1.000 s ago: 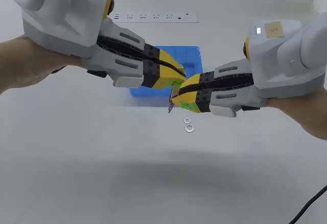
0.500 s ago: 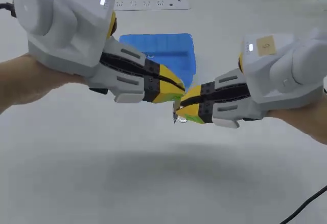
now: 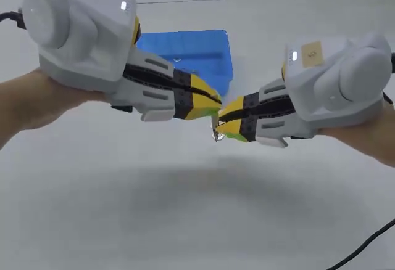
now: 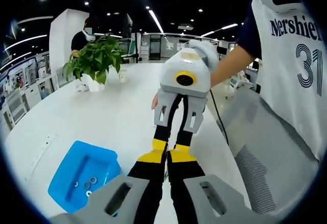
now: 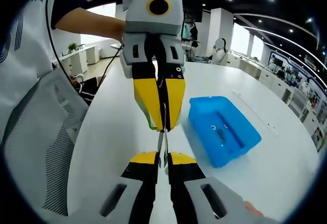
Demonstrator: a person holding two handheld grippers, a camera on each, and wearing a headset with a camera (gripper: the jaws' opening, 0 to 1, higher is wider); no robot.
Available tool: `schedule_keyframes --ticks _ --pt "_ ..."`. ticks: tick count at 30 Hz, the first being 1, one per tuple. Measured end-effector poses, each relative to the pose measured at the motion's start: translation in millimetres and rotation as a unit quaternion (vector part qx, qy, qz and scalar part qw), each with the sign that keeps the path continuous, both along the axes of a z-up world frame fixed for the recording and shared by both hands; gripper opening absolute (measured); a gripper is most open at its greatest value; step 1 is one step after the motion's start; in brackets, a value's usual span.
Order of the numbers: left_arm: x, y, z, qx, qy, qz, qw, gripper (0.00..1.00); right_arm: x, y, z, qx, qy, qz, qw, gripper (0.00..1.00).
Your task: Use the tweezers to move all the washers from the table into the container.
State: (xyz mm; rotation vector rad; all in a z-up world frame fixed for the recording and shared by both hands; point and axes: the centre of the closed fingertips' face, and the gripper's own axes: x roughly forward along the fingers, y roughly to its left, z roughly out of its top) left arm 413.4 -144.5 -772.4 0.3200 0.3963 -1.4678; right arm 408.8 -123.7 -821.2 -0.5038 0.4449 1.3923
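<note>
The left gripper has its jaws pressed together. In the right gripper view the thin metal tweezers seem to run up between its yellow tips, so I judge it clamped on their upper end, though the contact itself is hard to see. The blue container lies just beyond this gripper, on the far side of its tips, and several washers rest on the container's floor.

The tweezers point down from between the two grippers' tips toward the table, ending just beneath the right gripper. Something small and shiny sits at their point. It may be a washer, but it is too small to tell, and so is whether the point touches the table.

The right gripper meets the left nearly tip to tip, its jaws closed on the tweezers lower down, apparently squeezing the arms together. For this gripper the container lies ahead and off to one side.

The task looks partly done, with some washers already in the container. This seems to be a pick-up near the table. Whether more washers lie under the grippers cannot be told.
</note>
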Motion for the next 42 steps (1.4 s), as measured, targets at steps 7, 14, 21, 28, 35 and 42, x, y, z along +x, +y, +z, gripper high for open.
schedule_keyframes --ticks 7,14,21,28,35,42 --pt "0.5 -5.8 -2.8 0.001 -0.001 0.001 1.0000 0.05 3.4 -2.9 -3.9 -0.007 -0.008 -0.004 0.9999 0.09" --pt "3.3 -6.7 -7.2 0.003 -0.003 0.000 1.0000 0.05 7.6 -4.8 -8.6 -0.008 -0.011 -0.009 0.9999 0.09" --pt "3.3 -6.2 -10.9 0.006 -0.001 -0.002 1.0000 0.06 8.7 -4.1 -12.4 -0.006 -0.006 -0.009 0.9999 0.09" --pt "2.8 -5.1 -10.4 0.004 0.004 -0.002 1.0000 0.06 9.3 -3.5 -12.3 -0.003 -0.002 -0.014 0.9999 0.09" --pt "2.7 -5.6 -9.4 0.003 0.005 0.000 1.0000 0.05 7.4 -2.5 -11.8 0.002 0.002 -0.018 0.9998 0.09" --pt "2.5 -9.8 -5.5 -0.010 0.008 0.001 0.9999 0.06 7.5 -5.3 -8.7 0.007 0.002 -0.025 0.9997 0.09"
